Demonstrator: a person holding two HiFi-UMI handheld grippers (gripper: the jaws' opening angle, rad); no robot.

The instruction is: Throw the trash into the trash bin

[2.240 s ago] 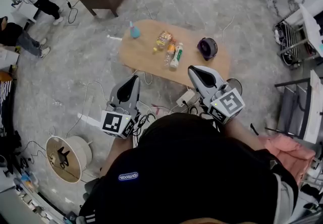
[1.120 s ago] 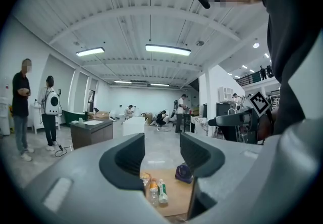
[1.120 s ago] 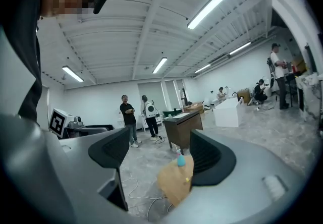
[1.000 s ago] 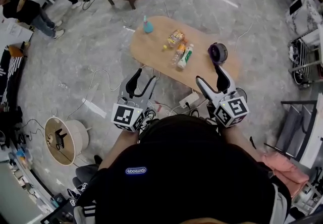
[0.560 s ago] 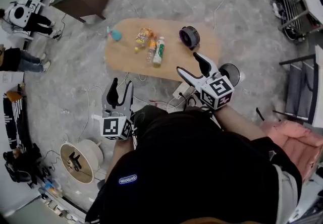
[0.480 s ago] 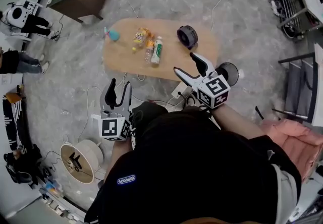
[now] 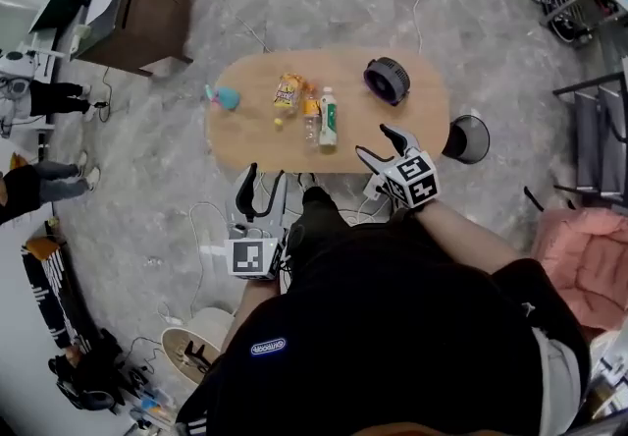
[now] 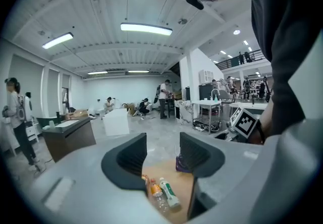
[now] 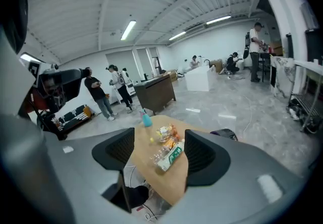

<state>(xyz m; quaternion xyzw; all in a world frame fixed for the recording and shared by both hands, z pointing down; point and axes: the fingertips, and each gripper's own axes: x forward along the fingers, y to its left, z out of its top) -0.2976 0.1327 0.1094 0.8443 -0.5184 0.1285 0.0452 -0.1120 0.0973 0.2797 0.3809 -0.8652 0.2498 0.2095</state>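
On the oval wooden table lie a snack bag, an orange-capped clear bottle and a green-labelled bottle. A dark round ribbed container sits at the table's right end. A black round bin stands on the floor just right of the table. My left gripper is open and empty, below the table's near edge. My right gripper is open and empty at the near edge, right of the bottles. The left gripper view frames the bottles; the right gripper view shows the green-labelled bottle and snack bag.
A blue object stands at the table's left end. A dark desk is at far left, a cable reel and cables lie on the floor near me, metal racks line the right, and people stand at left.
Both grippers looked shut in the earliest frame and now stand open. They have come closer to the table's near edge, and the view has swung so the table sits nearer.
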